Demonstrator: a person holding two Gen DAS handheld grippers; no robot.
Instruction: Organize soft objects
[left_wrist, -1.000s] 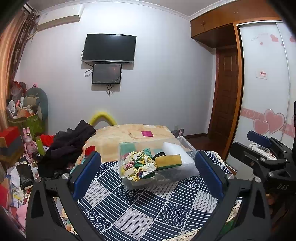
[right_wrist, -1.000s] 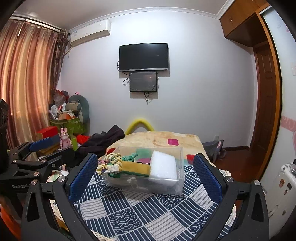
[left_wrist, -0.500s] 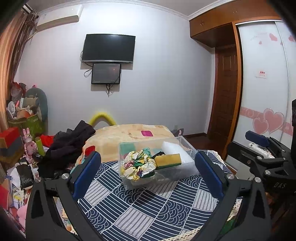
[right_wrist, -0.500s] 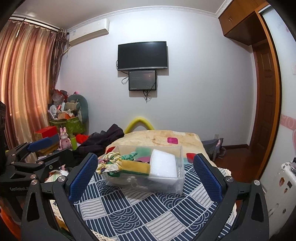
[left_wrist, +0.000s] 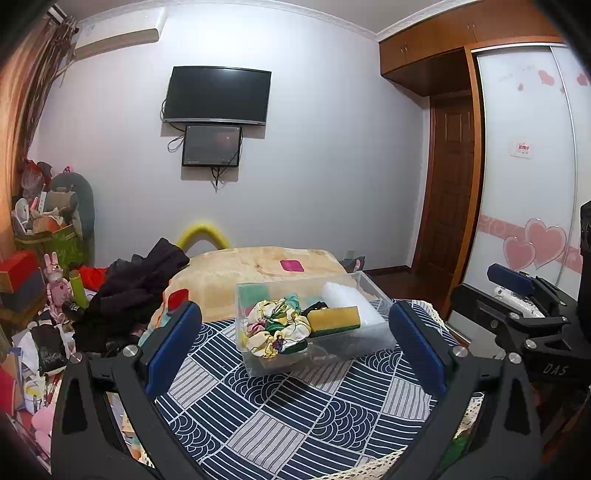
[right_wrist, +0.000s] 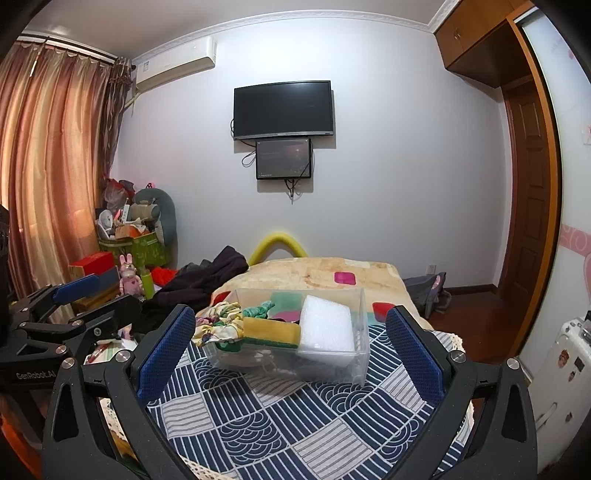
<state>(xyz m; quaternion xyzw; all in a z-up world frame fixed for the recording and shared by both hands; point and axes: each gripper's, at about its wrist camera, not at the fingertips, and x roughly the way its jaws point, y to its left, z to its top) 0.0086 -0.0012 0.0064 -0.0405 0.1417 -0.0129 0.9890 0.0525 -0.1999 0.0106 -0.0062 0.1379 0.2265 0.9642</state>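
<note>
Left wrist view. The left gripper (left_wrist: 295, 343) is hanging with its two blue, ribbed pads spread wide and nothing sitting between them. Ahead of the fingertips, one clear, rectangular plastic box (left_wrist: 373, 291) is resting on a cloth (left_wrist: 280, 413) printed in navy and white wave and stripe patches, with a lace edge. Inside the box, three items are showing: a crumpled floral scrunchie (left_wrist: 271, 326) at the side nearer the left pad, one yellow sponge (left_wrist: 334, 317) with a green scouring layer in the middle, and one white foam block (left_wrist: 351, 301) of bubbly texture toward the right pad. The sponge is leaning against the foam. The right gripper (left_wrist: 517, 291) is appearing at the right edge, black-framed, one blue pad visible. Beyond the box, a beige blanket (left_wrist: 240, 269) is lying flat, and two dark screens (left_wrist: 217, 95) are hanging on the wall.

Right wrist view. The right gripper (right_wrist: 291, 345) is likewise holding its two blue pads far apart, gripping nothing. The box (right_wrist: 364, 343) is sitting just ahead, between the pad lines. The scrunchie (right_wrist: 218, 323) is spilling over the wall nearest the left pad; the sponge (right_wrist: 271, 330) is lying centrally, touching the foam (right_wrist: 327, 325), which is standing toward the right pad. The left gripper (right_wrist: 66, 302) is showing at the left edge; its spread cannot be judged here.
</note>
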